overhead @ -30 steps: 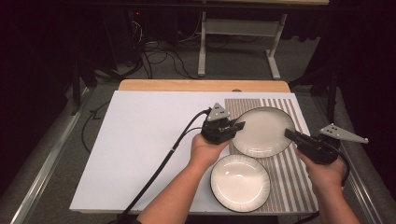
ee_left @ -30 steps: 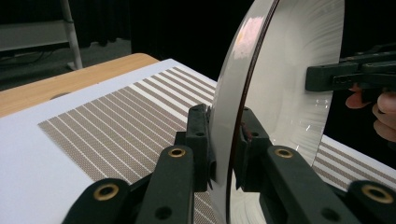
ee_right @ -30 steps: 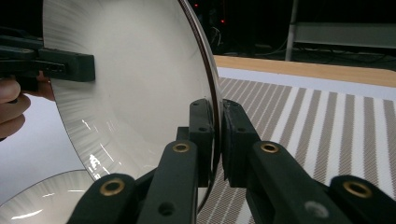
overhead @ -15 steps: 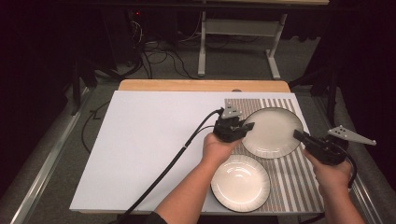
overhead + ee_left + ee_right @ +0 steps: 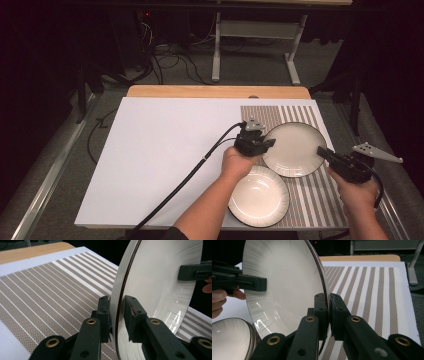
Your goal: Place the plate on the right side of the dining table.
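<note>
A white plate with a dark rim (image 5: 295, 147) hangs over the striped mat (image 5: 320, 200), held between both grippers. My left gripper (image 5: 267, 144) grips its left rim; in the left gripper view the two pads (image 5: 130, 315) straddle the edge of the plate (image 5: 155, 290). On the opposite rim my right gripper (image 5: 322, 151) is shut tight, and the right gripper view shows its jaws (image 5: 329, 307) pinching the plate (image 5: 287, 285). The plate's near edge overlaps a second ribbed plate (image 5: 259, 196) that lies on the mat.
The mat lies at the right end of a large white board (image 5: 165, 160) on a wooden table (image 5: 215, 91). A black cable (image 5: 190, 172) trails from my left gripper across the board. Dark floor, cables and a desk frame lie beyond.
Both grippers have carried the plate a little to the right and toward the near edge, and lower over the mat. Both grips look the same.
</note>
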The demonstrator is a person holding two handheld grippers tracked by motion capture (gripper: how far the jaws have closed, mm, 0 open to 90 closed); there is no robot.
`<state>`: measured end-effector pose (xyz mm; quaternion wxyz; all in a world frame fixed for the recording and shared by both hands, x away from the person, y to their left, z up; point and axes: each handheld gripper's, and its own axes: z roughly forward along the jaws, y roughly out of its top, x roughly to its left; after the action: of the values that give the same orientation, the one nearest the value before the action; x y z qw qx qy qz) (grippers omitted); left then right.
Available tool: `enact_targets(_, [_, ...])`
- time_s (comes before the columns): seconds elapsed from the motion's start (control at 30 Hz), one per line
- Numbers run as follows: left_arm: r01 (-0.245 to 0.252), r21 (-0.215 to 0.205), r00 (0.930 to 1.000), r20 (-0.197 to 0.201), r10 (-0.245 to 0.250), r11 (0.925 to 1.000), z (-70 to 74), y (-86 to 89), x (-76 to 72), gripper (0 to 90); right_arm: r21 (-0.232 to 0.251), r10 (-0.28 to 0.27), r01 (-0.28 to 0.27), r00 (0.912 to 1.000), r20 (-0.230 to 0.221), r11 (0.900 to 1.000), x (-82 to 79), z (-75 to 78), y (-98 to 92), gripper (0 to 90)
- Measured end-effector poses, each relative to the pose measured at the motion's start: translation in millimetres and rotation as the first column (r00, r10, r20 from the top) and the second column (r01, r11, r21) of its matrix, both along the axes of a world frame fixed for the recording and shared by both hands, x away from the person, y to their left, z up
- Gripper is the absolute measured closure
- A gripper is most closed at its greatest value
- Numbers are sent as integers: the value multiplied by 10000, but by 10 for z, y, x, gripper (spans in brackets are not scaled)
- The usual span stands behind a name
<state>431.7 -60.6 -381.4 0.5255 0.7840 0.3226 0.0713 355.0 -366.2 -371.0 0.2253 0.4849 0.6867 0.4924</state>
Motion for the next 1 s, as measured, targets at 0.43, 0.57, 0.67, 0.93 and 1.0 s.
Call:
enact_targets(0.43, [222,790,9993,-320,-197,9966,-114,-52,-11,748,-374,-142,132,9995,-272,9992,-77,-101,2,874])
enact_targets(0.57, [164,898,9993,-335,-134,9958,-108,-55,-8,748,-358,-161,151,9995,-272,9992,-76,-105,6,875])
enact_targets(0.67, [-108,1033,9996,-233,133,9946,-90,-37,-7,745,-402,-225,215,9995,-243,9990,-65,-105,24,875])
enact_targets(0.93, [-784,452,9959,497,761,9959,83,371,-103,570,-452,-382,367,9987,-330,9983,-5,-114,42,872])
enact_targets(1.0, [-964,297,9915,901,934,9949,103,543,-168,527,-464,-402,385,9986,-343,9982,2,-114,44,871])
